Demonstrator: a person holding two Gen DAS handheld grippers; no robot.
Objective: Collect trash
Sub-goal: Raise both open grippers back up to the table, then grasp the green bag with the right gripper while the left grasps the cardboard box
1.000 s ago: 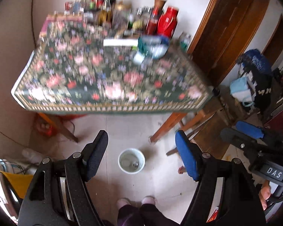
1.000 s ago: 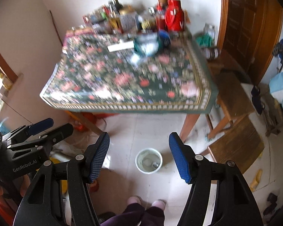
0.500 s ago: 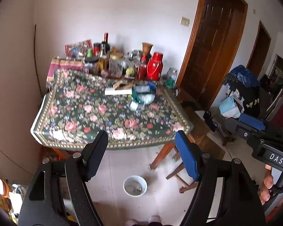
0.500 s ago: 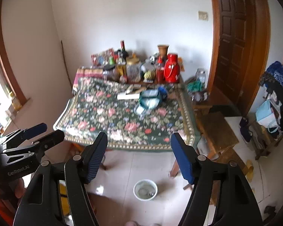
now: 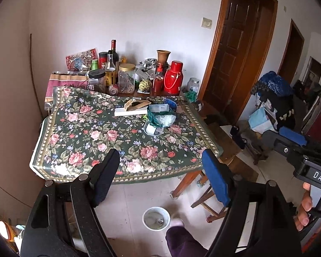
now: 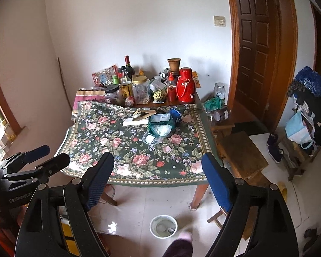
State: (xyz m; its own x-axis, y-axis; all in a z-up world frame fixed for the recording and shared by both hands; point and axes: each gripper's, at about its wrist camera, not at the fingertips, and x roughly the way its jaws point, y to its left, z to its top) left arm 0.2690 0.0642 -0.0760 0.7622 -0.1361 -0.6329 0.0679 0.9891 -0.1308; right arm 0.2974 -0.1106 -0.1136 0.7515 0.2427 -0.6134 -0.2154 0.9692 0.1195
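Up above the floor, both claws look down at a surface (image 5: 79,147) with a flowery cloth on it. The left claw (image 5: 160,178) has its jaws opening, and nothing is between them. The right claw (image 6: 157,180) has its jaws opening too, and it holds nothing.

The trash sits in a little heap on the far right part of the surface — a green crinkly bag (image 5: 161,117) with a clear plastic box (image 5: 158,108) on top of it. A see-through tub (image 5: 153,129) lies just in front of the bag, touching it. A blue bag (image 5: 170,103) sits right behind the heap. The heap runs from the near side of the surface to the far side, so its long way points at the back wall.

A long white box (image 5: 131,111) lies flat just left of the heap. Its long side runs left to right, and one end points at the green bag. A small wooden frame (image 5: 135,103) lies behind it.

At the back of the surface stand bottles, jars and a red flask (image 5: 173,78) — all upright.

Down on the floor, a white bowl (image 5: 156,218) sits near the person's foot (image 5: 177,222), well apart from the trash.
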